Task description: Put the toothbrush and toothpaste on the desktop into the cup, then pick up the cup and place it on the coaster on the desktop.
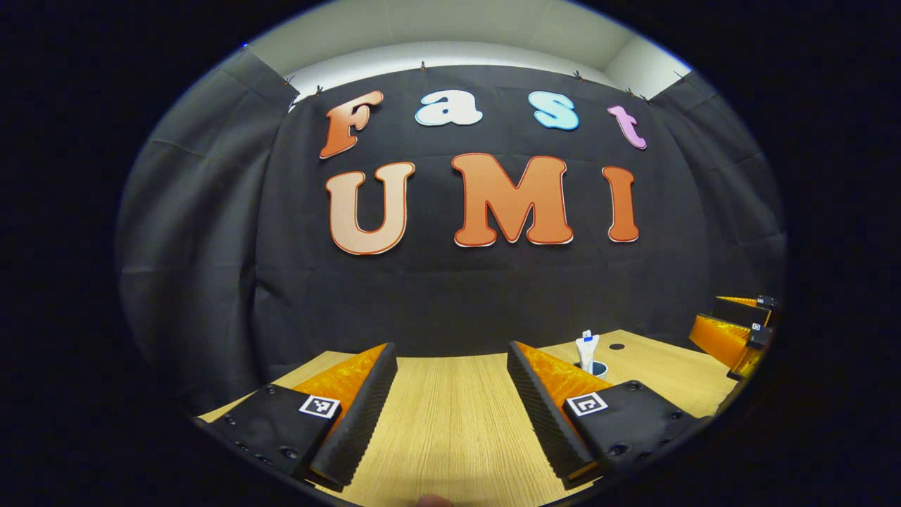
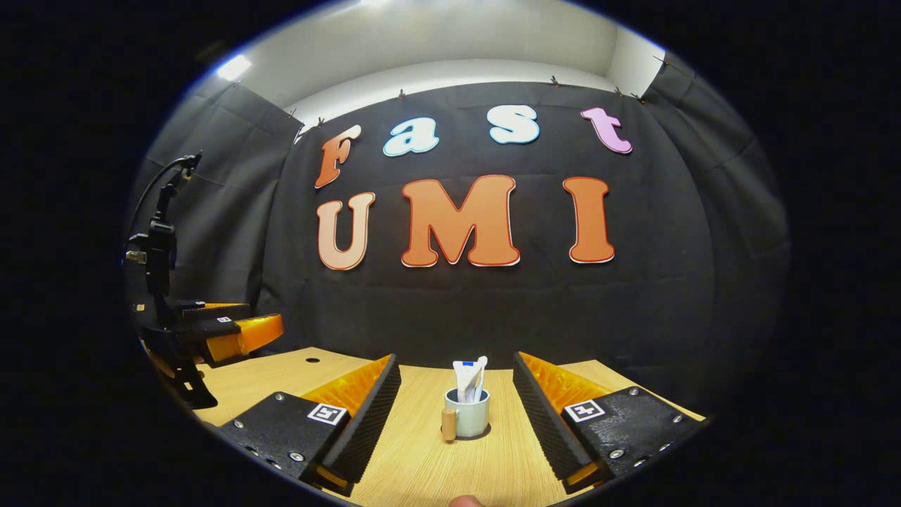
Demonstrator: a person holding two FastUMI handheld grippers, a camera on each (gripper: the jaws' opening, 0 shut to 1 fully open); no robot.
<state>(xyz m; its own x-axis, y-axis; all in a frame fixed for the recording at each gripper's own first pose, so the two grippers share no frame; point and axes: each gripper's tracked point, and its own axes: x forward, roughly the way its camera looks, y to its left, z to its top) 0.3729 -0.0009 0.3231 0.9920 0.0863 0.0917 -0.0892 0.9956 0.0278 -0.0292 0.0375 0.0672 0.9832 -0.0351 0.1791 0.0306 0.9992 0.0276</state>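
Desk: a light wood-grain desk runs up to the black cloth wall of the booth; a small dark round hole sits in its surface toward the left in the right gripper view, and the same kind of hole shows at the far right in the left gripper view.
Cup: a pale blue-green ceramic cup with a short wooden handle stands upright on the desk, straight ahead of the right gripper and between the lines of its two fingers, apart from both. In the left gripper view its rim peeks out just behind the right finger.
Toothpaste: a white toothpaste tube with a blue mark stands in the cup, its top above the rim; it also shows in the left gripper view.
Toothbrush: a white toothbrush leans in the cup beside the tube, touching it.
Coaster: I cannot make one out under the cup.
Right gripper: fingers spread wide, holding nothing, low over the desk. In the left gripper view it shows at the far right edge.
Left gripper: fingers spread wide over bare desk, holding nothing. In the right gripper view it shows at the left, raised above the desk, well apart from the cup.
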